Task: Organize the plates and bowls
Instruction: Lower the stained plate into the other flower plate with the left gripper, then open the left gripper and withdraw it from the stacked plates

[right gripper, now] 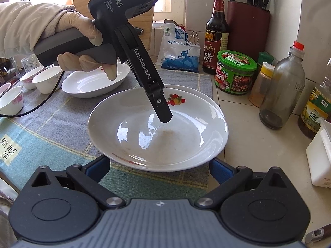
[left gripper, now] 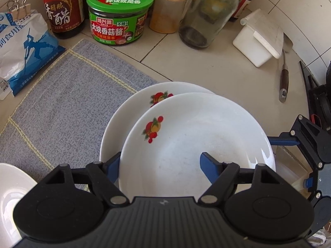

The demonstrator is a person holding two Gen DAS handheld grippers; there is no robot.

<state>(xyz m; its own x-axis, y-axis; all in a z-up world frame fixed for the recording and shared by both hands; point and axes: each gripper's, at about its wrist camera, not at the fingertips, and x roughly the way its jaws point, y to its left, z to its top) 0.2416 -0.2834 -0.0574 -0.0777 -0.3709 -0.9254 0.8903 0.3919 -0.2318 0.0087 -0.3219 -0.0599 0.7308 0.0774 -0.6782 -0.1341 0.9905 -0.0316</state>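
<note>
In the left wrist view a white plate with a fruit print (left gripper: 196,136) is held by its near rim between the fingers of my left gripper (left gripper: 159,165), tilted over a second matching plate (left gripper: 132,111) lying on the grey cloth. In the right wrist view only one plate (right gripper: 157,132) shows clearly, with the left gripper (right gripper: 163,113) above its far side. My right gripper (right gripper: 159,169) is open, its blue fingers either side of the plate's near rim. An oval white dish (right gripper: 95,82) and three small bowls (right gripper: 45,80) stand at the left.
A grey cloth (left gripper: 68,95) covers the counter. Behind stand a vinegar bottle (left gripper: 62,8), green-lidded jar (left gripper: 120,14), spice jar (left gripper: 169,8), glass bottle (left gripper: 206,14), salt bag (left gripper: 22,47). A white box (left gripper: 258,39) and a knife (left gripper: 283,78) lie right. A knife block (right gripper: 248,22) stands at the wall.
</note>
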